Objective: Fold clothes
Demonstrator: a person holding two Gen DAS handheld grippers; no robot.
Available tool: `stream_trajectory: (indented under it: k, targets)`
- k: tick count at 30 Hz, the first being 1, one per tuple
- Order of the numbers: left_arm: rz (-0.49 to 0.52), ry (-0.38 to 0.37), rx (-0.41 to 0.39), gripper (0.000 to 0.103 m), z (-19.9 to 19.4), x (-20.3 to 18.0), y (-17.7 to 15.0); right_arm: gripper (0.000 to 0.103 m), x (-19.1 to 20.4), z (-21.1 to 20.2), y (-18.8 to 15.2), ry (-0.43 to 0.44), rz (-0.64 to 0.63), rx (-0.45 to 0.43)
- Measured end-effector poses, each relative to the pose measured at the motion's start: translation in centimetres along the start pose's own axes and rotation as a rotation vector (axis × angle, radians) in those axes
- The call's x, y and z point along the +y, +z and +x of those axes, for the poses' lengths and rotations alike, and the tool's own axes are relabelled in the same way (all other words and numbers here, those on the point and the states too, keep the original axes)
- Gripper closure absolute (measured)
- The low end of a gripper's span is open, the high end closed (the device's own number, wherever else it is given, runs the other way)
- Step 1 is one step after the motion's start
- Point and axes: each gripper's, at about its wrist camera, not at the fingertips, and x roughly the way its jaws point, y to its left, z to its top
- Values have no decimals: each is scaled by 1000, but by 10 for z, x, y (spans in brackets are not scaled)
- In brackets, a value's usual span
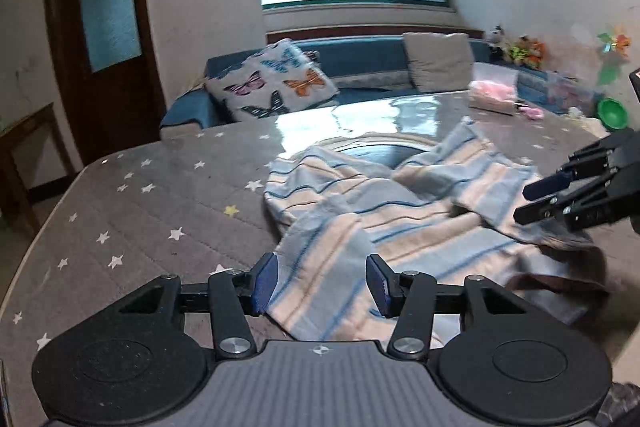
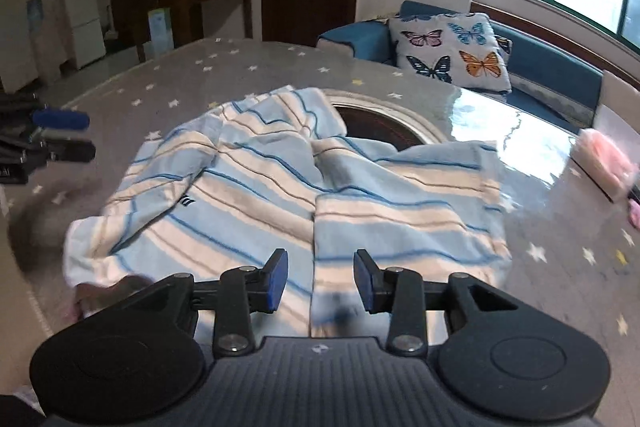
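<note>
lying rumpled on the starry table (image 2: 180, 75), the striped garment (image 2: 280, 187) sits beneath both released grippers (image 1: 320, 283) (image 2: 320, 279).

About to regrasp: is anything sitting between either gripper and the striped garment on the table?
Nothing visible does. The left gripper and right gripper both stand open directly over the near edge of the striped garment. The pink bag lies apart, far off on the table.
</note>
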Motion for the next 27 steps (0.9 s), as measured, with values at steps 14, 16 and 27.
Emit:
stream_trajectory:
  k: [14, 16, 27]
  targets:
    - [-4, 51, 138, 33, 76, -16, 1, 93, 0, 61, 5, -62, 4, 41]
    - [-2, 61, 149, 35, 80, -15, -1, 98, -4, 55, 4, -71, 19, 31]
    - [-48, 66, 126, 98, 60, 0, -8, 101, -52, -5, -20, -206, 148, -44]
